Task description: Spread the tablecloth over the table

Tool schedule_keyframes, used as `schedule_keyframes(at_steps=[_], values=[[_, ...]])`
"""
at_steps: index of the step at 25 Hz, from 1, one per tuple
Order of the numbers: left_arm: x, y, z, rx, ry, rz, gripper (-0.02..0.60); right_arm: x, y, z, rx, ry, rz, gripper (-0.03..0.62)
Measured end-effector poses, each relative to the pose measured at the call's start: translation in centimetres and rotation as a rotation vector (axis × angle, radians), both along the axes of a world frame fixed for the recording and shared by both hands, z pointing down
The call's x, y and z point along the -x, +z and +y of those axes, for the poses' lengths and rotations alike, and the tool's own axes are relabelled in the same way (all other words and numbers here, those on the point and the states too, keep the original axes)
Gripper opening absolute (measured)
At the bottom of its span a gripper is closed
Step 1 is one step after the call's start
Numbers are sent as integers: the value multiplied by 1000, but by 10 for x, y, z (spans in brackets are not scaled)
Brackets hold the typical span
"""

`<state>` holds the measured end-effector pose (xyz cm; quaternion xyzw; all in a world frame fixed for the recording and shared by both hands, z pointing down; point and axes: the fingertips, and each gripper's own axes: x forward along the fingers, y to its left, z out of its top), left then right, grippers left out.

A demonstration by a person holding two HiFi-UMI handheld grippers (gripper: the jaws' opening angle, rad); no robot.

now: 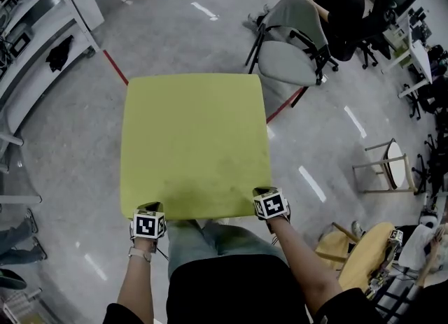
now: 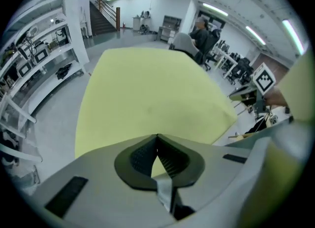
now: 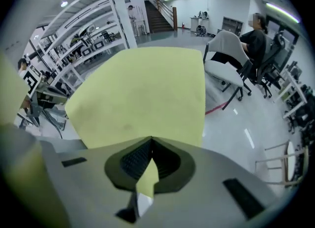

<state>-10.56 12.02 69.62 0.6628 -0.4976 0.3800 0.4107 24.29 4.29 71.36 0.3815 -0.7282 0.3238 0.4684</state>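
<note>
A yellow-green tablecloth [image 1: 192, 141] lies stretched out flat in front of me, and the table under it is hidden. My left gripper [image 1: 150, 208] is shut on the cloth's near left corner. My right gripper [image 1: 263, 192] is shut on the near right corner. In the left gripper view the jaws meet at the left gripper [image 2: 157, 136] with a sliver of tablecloth [image 2: 152, 89] pinched between the pads. The right gripper view shows the right gripper [image 3: 151, 139] closed on a fold of the tablecloth [image 3: 142, 86], which pokes back through the pads.
A grey chair [image 1: 294, 46] stands just past the cloth's far right corner, with a seated person [image 1: 343, 4] behind it. Shelving [image 1: 35, 29] runs along the left. A wooden stool [image 1: 388, 168] and a yellow chair [image 1: 364, 252] stand on the right. Red tape [image 1: 115, 67] marks the floor.
</note>
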Motion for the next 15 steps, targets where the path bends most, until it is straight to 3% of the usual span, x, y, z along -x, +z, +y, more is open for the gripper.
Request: schedule_keyframes(at_steps=[8, 15], values=[[-29, -97, -63, -302, 35, 194, 12, 69, -69, -30, -204, 27, -149, 11], [-30, -169, -86, -403, 121, 332, 12, 131, -138, -50, -336, 70, -252, 11]])
